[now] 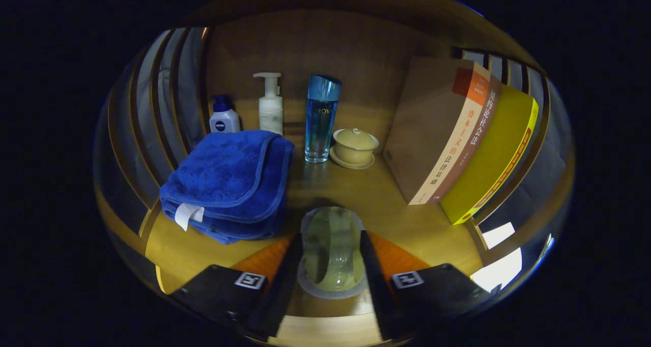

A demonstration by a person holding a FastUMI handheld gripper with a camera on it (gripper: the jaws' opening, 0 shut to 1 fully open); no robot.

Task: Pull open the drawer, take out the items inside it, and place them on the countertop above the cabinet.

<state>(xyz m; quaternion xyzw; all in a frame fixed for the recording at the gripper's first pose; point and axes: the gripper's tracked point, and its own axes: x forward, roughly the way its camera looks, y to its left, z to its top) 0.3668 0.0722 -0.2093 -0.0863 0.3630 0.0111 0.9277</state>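
The claw grips a greenish packet between both fingers, just right of the blue towel on the table.

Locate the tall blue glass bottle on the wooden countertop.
In the gripper view, the tall blue glass bottle stands beyond the tool, between the white pump bottle and the small yellow lidded cup.

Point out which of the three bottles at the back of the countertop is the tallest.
The blue glass bottle, standing beside the lidded cup. It rises above the white pump bottle and the small blue-capped bottle. The gripper holds a greenish packet.
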